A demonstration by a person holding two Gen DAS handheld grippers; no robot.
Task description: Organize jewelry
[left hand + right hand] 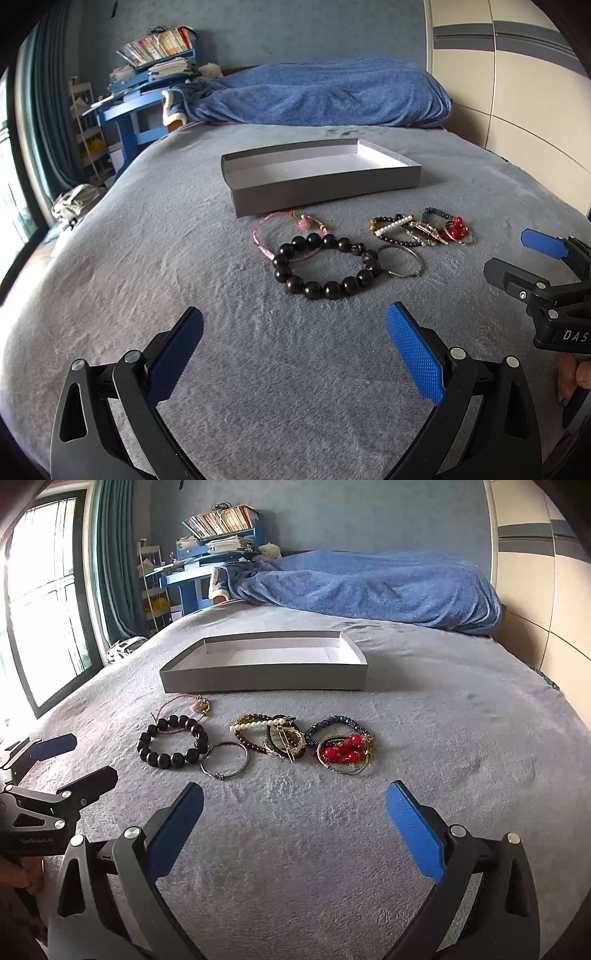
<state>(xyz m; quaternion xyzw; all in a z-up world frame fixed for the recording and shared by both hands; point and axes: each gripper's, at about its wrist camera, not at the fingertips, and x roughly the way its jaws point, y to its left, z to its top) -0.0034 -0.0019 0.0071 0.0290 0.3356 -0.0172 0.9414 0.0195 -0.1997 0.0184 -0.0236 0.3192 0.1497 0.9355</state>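
A shallow grey box (325,192) (266,677) with a white inside lies open on the grey bed. In front of it lie a pink cord bracelet (264,236) (195,703), a dark bead bracelet (314,288) (162,758), a silver bangle (400,260) (224,758) and a heap of mixed bracelets (421,230) (306,742) with red beads (341,751). My left gripper (295,354) is open and empty, just short of the dark beads. My right gripper (295,834) is open and empty, short of the heap; it also shows in the left wrist view (517,258).
A rumpled blue blanket (325,92) (369,583) lies across the far end of the bed. A blue desk with books (147,74) (214,546) stands beyond the bed's left side. A window (40,598) is at left, a cream wardrobe (517,74) at right.
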